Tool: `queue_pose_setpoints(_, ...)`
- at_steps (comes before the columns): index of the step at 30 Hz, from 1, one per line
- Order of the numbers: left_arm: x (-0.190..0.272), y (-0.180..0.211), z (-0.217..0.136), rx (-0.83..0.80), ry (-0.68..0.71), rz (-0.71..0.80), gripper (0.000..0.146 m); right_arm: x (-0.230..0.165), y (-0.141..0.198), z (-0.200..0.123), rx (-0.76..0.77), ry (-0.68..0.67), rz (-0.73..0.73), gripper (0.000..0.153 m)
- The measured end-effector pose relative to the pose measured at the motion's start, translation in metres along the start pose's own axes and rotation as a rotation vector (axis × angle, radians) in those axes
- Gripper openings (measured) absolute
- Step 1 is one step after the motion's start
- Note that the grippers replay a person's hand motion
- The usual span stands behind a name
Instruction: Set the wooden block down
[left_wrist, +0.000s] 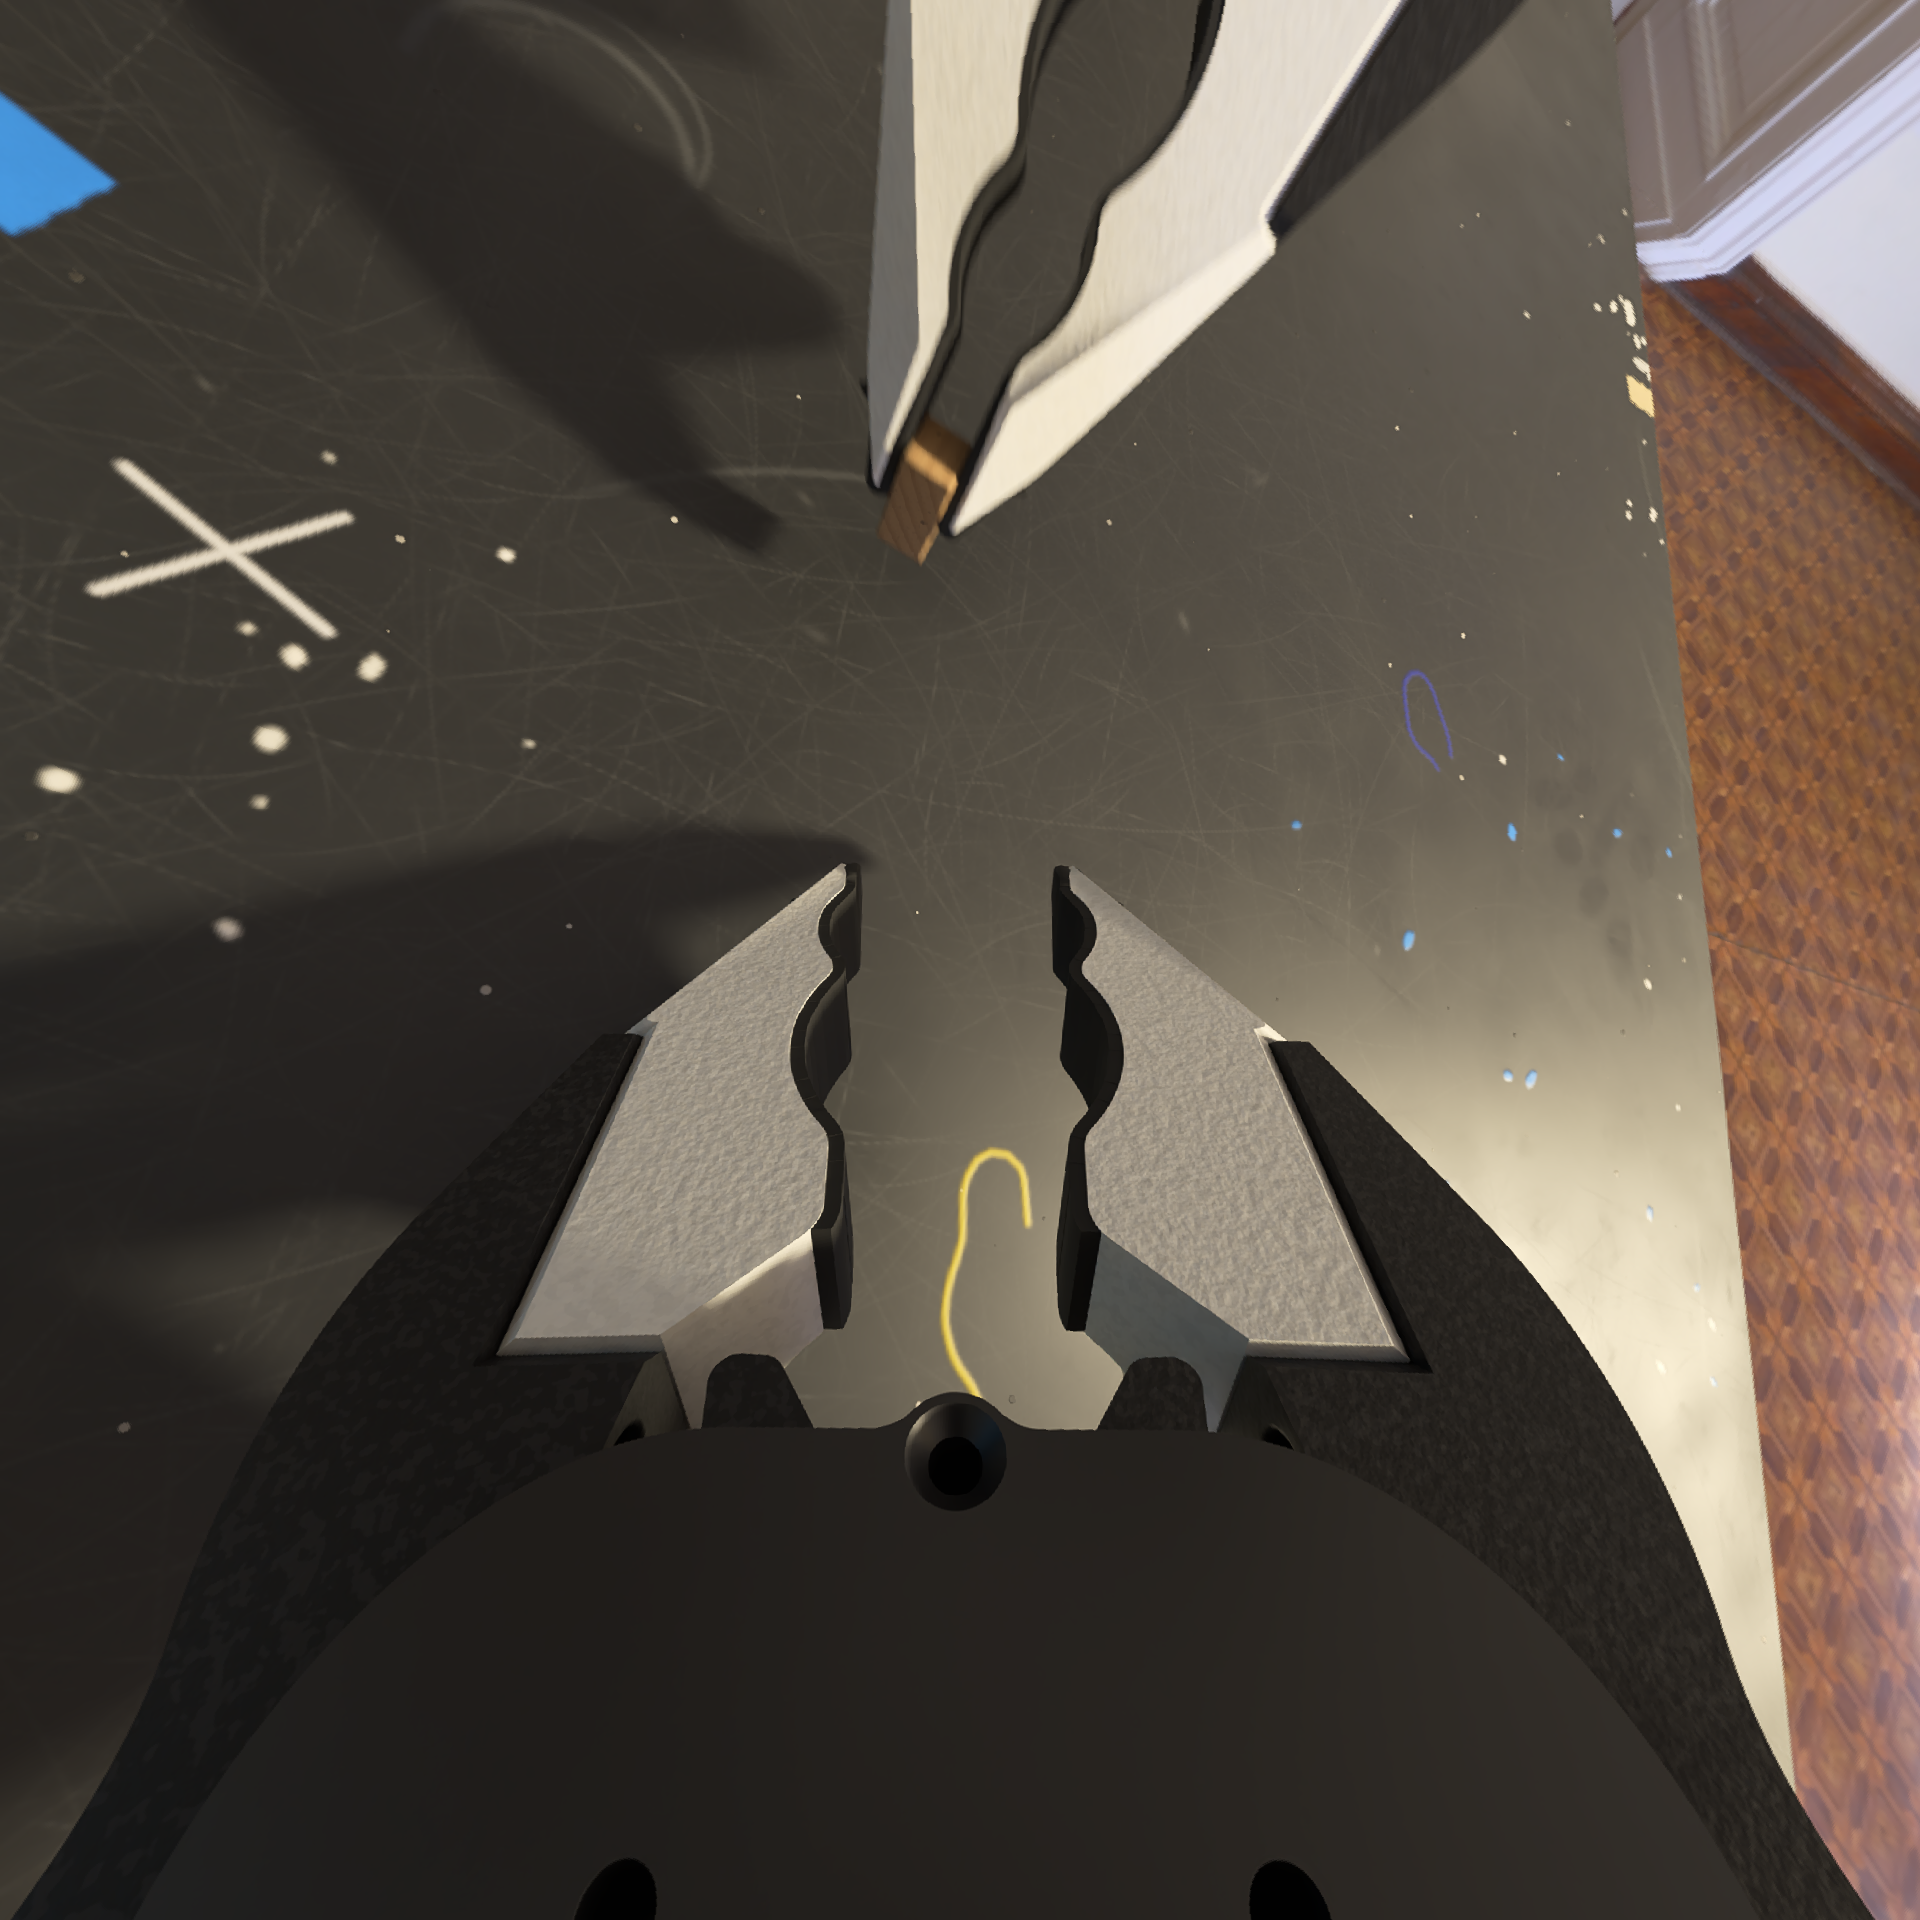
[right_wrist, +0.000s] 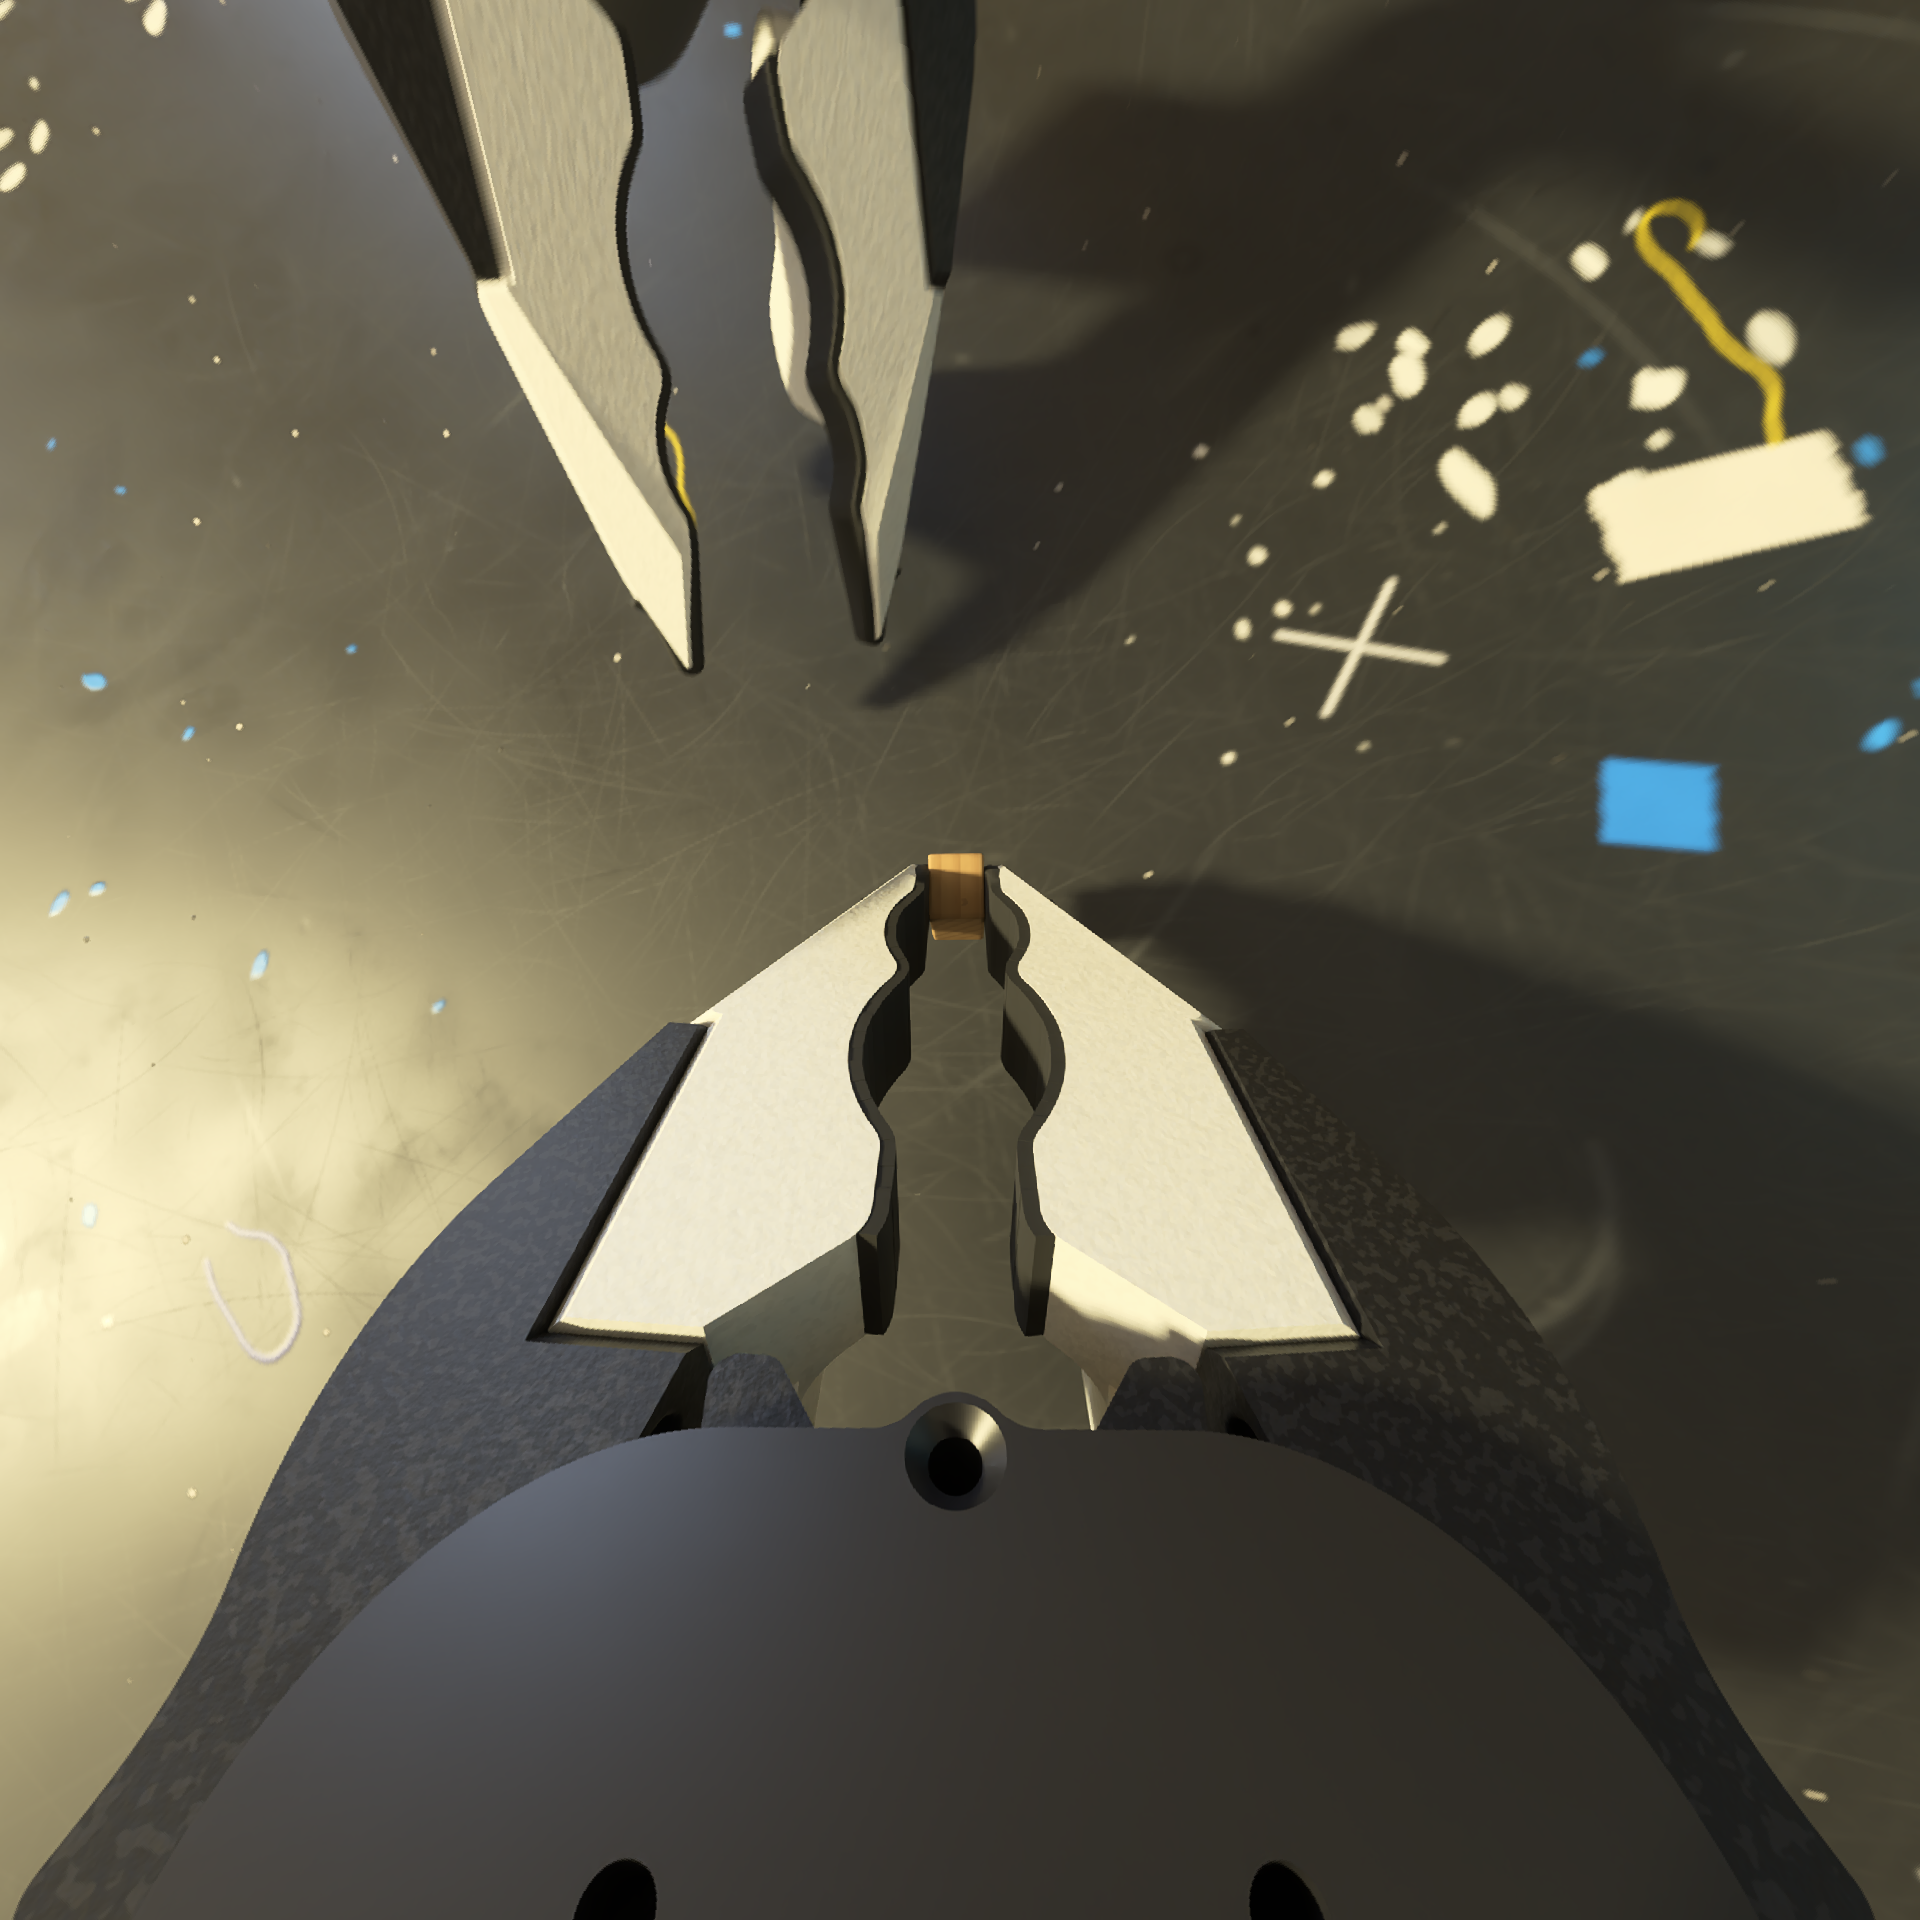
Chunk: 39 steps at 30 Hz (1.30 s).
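The right hand-held gripper (right_wrist: 956, 883) is clamped on the wooden block (right_wrist: 956, 896), pinched at the very tips of its 2 fingers, long axis pointing down toward the dark scratched counter (right_wrist: 727, 790). The block looks just above the surface, so lowering straight down comes next. The left hand-held gripper (left_wrist: 956, 883) hangs opposite, fingers apart, holding nothing.

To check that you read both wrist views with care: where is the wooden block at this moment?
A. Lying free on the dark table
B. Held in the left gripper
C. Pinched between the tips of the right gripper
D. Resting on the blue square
C: the wooden block sits clamped between the fingertips of the right gripper, while the left gripper is open with nothing between its fingers.
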<state>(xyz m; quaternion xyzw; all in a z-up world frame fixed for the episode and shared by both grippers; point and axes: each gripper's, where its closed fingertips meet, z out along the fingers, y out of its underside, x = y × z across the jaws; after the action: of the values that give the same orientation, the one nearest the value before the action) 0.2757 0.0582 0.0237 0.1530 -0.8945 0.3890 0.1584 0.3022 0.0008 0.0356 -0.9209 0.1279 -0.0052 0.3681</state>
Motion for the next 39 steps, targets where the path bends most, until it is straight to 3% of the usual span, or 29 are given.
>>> queue_pose_setpoints(4,0.003,-0.004,-0.001,0.016,0.015,0.012,0.039,-0.008,0.018,0.010,-0.059,0.001,0.005,0.010)
queue_pose_setpoints(16,-0.001,-0.007,0.009,-0.004,-0.061,0.095,0.045,-0.008,0.016,0.016,-0.066,0.024,-0.042,0.010)
queue_pose_setpoints(39,0.000,-0.004,0.015,-0.063,-0.035,0.095,0.043,-0.007,0.015,0.017,-0.022,-0.023,-0.104,0.010)
